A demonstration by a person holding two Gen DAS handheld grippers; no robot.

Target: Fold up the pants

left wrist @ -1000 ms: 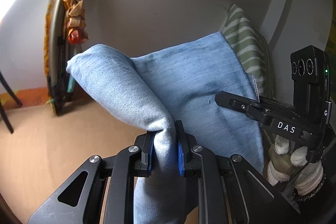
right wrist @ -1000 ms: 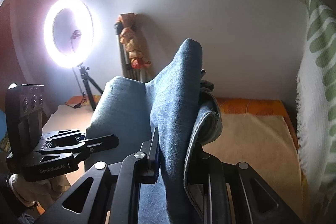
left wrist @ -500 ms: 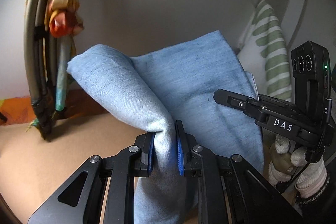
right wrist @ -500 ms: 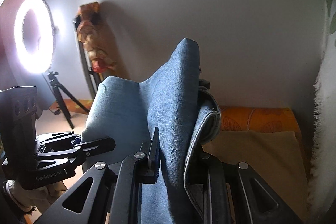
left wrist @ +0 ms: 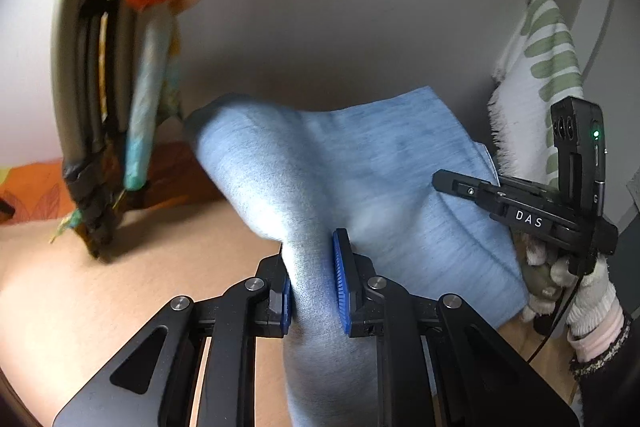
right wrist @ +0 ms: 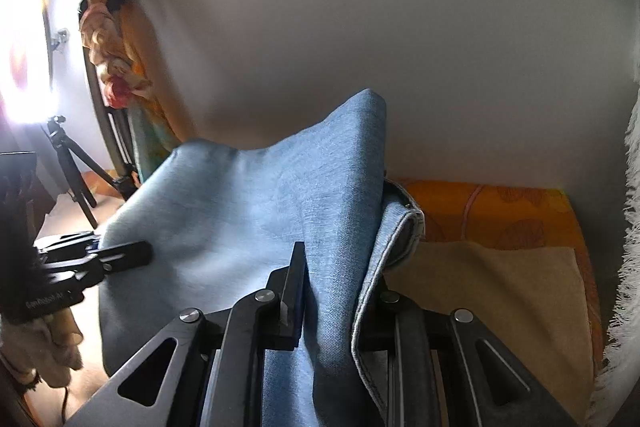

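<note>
My left gripper [left wrist: 312,283] pinches one bunch of the light blue jeans [left wrist: 384,187], and my right gripper [right wrist: 336,291] pinches another. The jeans hang above the tan bed [left wrist: 132,279], stretched sideways between my grippers.

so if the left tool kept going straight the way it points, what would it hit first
Probably the tan bed surface just ahead. The left tool points downward, shut on the blue pants, so the bunched denim would likely touch down first. Depth is hard to judge.
</note>
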